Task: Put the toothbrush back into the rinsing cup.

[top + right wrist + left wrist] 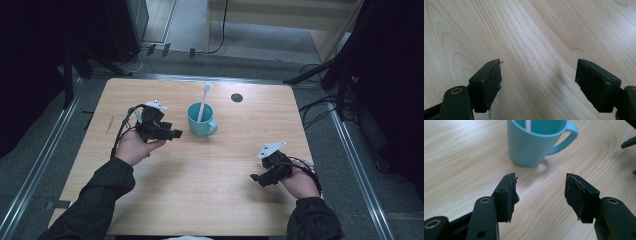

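Teal mug [201, 121], ceramic-looking, matte, one plain colour inside and out. Stands upright on the wooden table [230, 200], a little behind centre in the high view. Body tapers slightly toward the base; rim open, round. Handle [213, 128] is a plain loop on the side toward the table's right and near edges. In the left gripper view the mug [534, 143] casts a soft shadow on the wood at its foot.

Toothbrush [203, 102], white to pale pink, stands in the mug with its head up. It leans against the far rim, tilted away from the person. Head clears the rim well; bristle detail too small to tell. Lower end hidden inside the mug.
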### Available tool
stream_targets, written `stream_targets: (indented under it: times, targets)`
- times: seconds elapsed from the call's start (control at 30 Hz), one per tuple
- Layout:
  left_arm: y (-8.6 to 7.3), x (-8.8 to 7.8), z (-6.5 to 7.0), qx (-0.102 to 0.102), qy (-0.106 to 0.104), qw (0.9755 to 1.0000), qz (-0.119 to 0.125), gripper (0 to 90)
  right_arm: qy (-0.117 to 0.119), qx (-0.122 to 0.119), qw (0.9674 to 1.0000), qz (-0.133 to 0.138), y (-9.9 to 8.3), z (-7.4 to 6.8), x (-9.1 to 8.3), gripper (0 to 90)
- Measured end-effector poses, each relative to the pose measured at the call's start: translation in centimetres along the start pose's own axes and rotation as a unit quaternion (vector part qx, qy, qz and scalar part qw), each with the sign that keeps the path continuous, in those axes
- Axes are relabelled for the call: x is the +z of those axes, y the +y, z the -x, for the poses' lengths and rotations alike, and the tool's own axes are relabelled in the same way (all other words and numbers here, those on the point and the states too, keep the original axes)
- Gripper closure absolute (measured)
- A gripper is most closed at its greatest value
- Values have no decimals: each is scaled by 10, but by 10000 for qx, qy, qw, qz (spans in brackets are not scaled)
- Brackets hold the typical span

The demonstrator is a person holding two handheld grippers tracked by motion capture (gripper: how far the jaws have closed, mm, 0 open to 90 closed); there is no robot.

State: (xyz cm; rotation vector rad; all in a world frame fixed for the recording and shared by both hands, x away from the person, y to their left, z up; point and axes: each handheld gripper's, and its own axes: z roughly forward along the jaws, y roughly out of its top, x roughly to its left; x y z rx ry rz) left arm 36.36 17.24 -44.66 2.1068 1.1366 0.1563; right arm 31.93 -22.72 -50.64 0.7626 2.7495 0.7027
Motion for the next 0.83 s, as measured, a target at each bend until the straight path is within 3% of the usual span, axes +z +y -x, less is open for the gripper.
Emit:
stream_targets:
  times: [0.17,0.37,0.53,0.83]
  targets:
    - [-15,-4,-1,18,-57,9999,-95,408,-2,52,10000,55,-1,0,-1,202]
    - [-31,-11,-2,104,31,9997,-212,406,32,89,10000,31,-2,0,-2,200]
    - [-40,-20,-7,21,28,9998,-194,397,24,62,10000,27,-3,0,-1,200]
    - [-48,-19,-18,-146,62,9995,-282,388,5,14,10000,41,-1,0,-1,200]
